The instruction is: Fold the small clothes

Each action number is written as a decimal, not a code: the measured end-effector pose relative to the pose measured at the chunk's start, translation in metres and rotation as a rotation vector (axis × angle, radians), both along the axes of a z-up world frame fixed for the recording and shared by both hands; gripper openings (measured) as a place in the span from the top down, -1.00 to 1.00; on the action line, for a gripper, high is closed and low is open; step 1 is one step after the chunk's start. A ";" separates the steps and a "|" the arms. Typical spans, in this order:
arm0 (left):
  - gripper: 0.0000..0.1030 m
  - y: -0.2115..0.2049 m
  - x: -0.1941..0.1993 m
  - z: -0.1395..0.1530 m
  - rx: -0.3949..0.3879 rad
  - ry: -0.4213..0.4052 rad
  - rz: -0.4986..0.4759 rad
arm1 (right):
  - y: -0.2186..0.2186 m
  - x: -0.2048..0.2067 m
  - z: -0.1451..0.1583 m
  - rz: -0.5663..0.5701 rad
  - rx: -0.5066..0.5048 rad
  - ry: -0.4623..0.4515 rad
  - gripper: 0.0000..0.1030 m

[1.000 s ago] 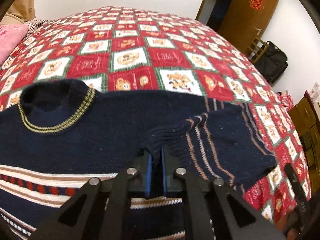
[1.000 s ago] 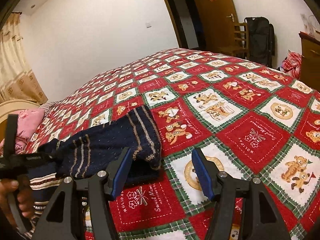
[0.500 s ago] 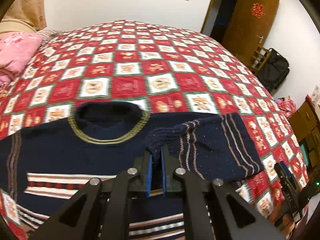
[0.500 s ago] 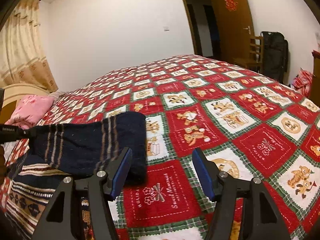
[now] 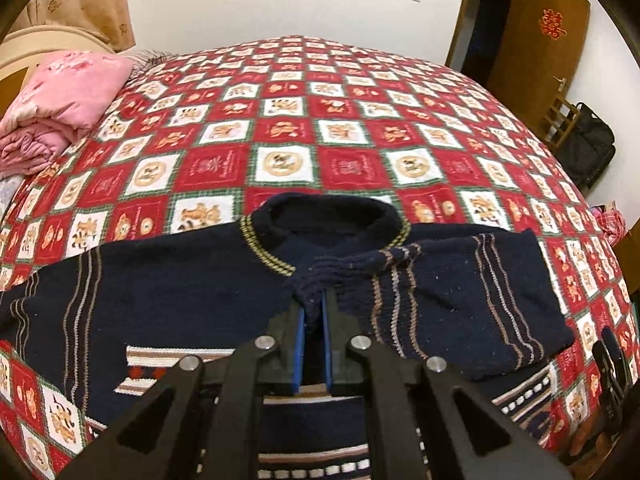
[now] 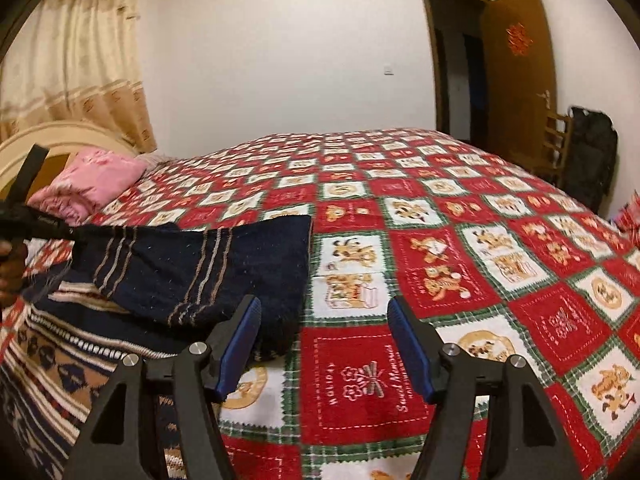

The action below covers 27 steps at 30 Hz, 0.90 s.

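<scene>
Navy sweater (image 5: 168, 292) flat on the bedspread (image 5: 288, 128); left gripper (image 5: 313, 320) pinching the right sleeve cuff (image 5: 320, 284) over the chest; right gripper (image 6: 322, 344) spread, empty. Risk: thick knit slipping out, sleeve unfolding.

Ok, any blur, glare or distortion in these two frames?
Left wrist view: sharp, strong fisheye bulge of the bedspread, dark corner vignette, no glare; sweater clear. Right wrist view: soft motion smear on the curtain and door, same vignette.

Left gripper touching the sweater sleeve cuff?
Touching. Left wrist view: left gripper is shut on the sleeve cuff, knit bunched between the blue pads.
</scene>
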<state>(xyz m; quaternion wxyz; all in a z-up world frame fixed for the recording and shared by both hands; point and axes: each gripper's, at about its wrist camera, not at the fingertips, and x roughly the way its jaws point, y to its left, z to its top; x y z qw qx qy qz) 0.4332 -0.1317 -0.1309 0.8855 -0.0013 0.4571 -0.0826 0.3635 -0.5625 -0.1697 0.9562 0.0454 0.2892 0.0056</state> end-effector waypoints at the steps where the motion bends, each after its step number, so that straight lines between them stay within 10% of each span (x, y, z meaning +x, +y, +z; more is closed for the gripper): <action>1: 0.84 0.002 0.001 -0.002 0.005 0.003 0.005 | 0.004 -0.001 0.000 0.016 -0.010 -0.003 -0.30; 27: 0.68 0.044 0.018 -0.056 0.096 0.067 0.109 | 0.024 0.004 -0.012 0.111 -0.033 0.055 -0.34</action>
